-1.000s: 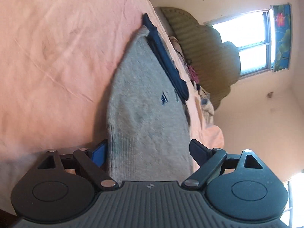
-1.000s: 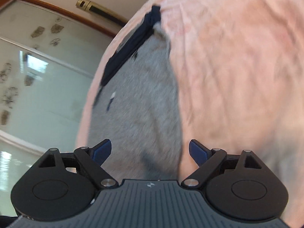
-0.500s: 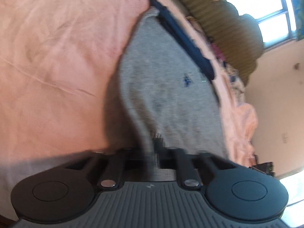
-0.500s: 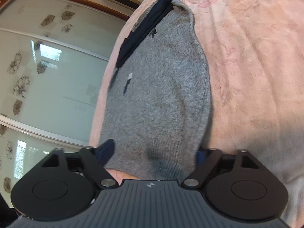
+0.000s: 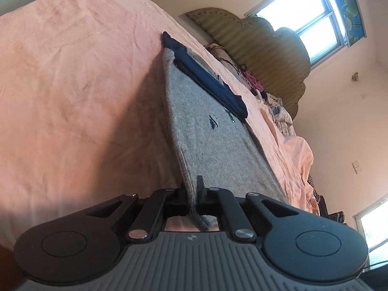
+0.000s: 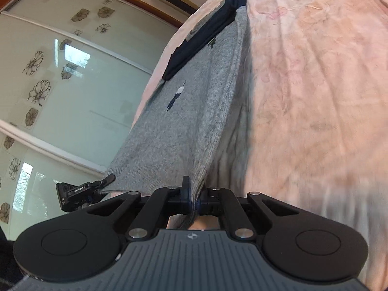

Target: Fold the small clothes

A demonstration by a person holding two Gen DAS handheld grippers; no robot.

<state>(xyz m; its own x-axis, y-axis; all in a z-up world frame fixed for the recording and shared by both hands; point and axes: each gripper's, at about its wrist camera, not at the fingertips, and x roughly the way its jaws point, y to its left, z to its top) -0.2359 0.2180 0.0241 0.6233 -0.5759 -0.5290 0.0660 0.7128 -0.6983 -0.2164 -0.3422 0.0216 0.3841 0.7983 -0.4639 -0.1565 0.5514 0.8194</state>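
I have both near corners secured: the left gripper [image 5: 191, 189] and right gripper [image 6: 194, 194] have just closed, each clamped on the near hem of the grey knit garment [image 5: 213, 145], which stretches ahead of both across the pink bedsheet [image 5: 72, 84]. I judge the fold step begun; next, carry the hem forward evenly toward the navy collar [image 5: 208, 80].

My bed [image 5: 72, 84]: pink sheet [image 6: 315, 97], creased, faint stains. Grey knit garment [image 5: 213, 145] lies on sheet, near edge lifted off it, far end resting flat with dark navy band [image 5: 206, 80] across it. Small dark motifs on knit. Beyond it, toward padded olive headboard [image 5: 266, 48], heap of mixed clothes [image 5: 274, 101] on sheet. Bunched pink bedding [image 5: 298, 150] at bed's far side.
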